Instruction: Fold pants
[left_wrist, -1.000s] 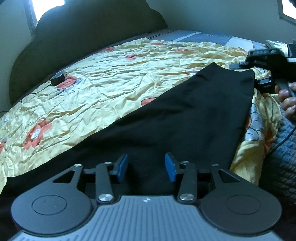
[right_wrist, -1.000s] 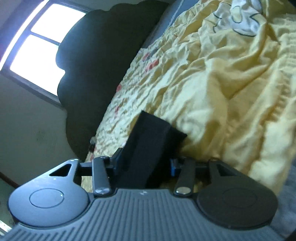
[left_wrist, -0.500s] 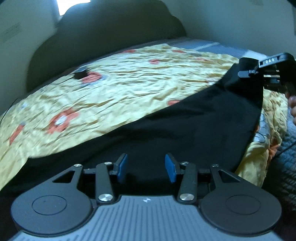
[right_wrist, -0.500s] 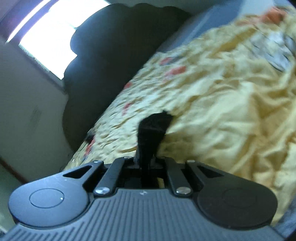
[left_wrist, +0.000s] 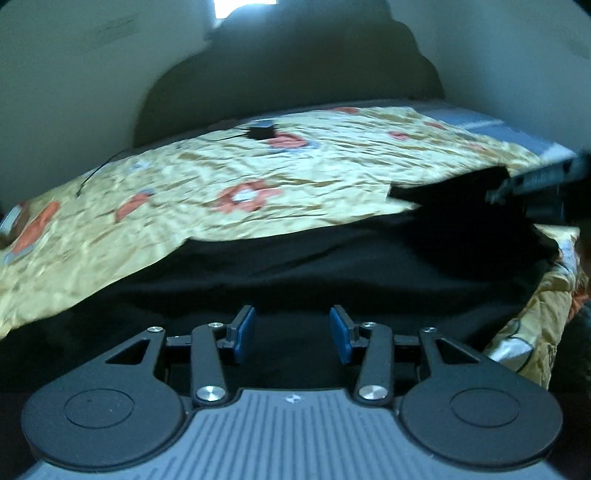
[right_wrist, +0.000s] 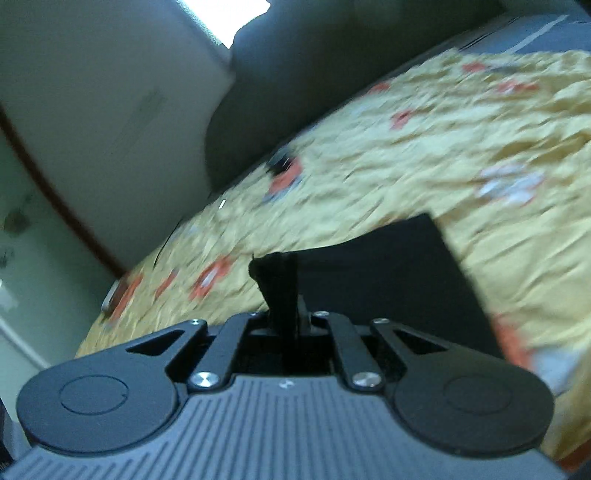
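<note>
We saw the bed (left_wrist: 207, 192) spread beyond both sets of fingers, with the pants (left_wrist: 332, 266) lying on it under and ahead of our left fingers (left_wrist: 291, 329), which stood apart, pads clear of the cloth. Our right fingers (right_wrist: 283, 317) were clamped on a pants corner.

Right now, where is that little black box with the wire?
The small black box lies on the yellow flowered bedspread near the dark headboard, far across the bed in the left wrist view, well beyond the black pants.
</note>
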